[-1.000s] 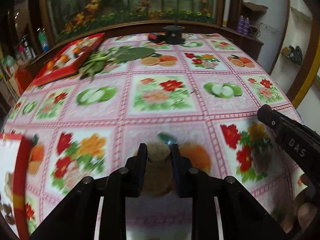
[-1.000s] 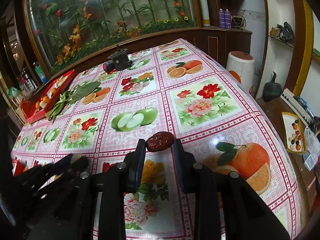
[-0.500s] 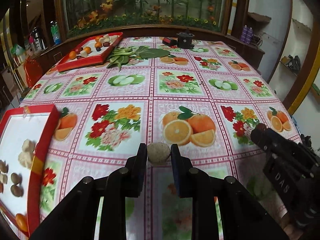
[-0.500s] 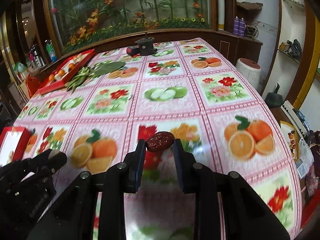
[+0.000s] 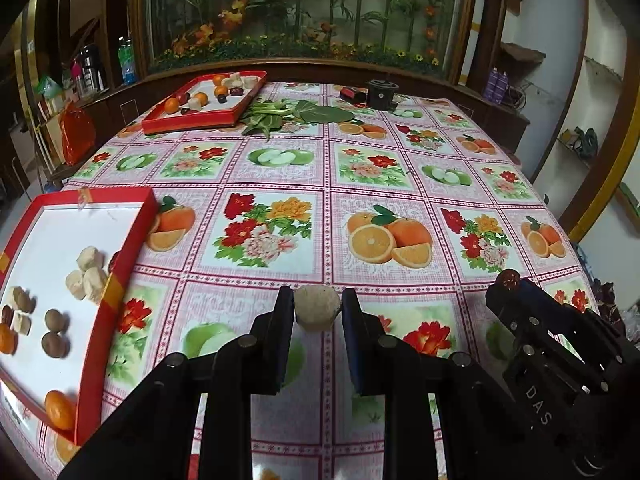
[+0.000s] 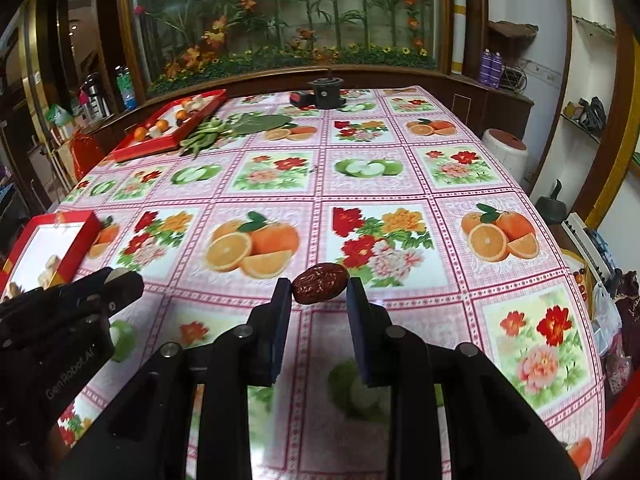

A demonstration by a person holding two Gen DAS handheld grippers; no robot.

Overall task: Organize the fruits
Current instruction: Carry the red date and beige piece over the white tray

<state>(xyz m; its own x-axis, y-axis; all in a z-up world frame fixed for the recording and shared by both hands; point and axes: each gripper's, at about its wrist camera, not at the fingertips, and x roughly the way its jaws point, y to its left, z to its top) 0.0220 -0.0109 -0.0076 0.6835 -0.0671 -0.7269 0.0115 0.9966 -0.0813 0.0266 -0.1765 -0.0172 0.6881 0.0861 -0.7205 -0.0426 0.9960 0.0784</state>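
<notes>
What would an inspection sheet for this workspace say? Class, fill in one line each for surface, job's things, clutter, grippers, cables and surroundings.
Surface: table under a fruit-and-flower patterned cloth.
Job's things: near red tray at left with pale cubes, brown round fruits and oranges; far red tray with mixed fruit; pale round fruit; red date.
Clutter: green leaves and pods beside the far tray; small black device at the far edge.
Grippers: left gripper shut on the pale round fruit; right gripper shut on the red date, both above the cloth.
Cables: nothing seen.
Surroundings: glass case of artificial flowers, bottles at left, wall shelves at right.
</notes>
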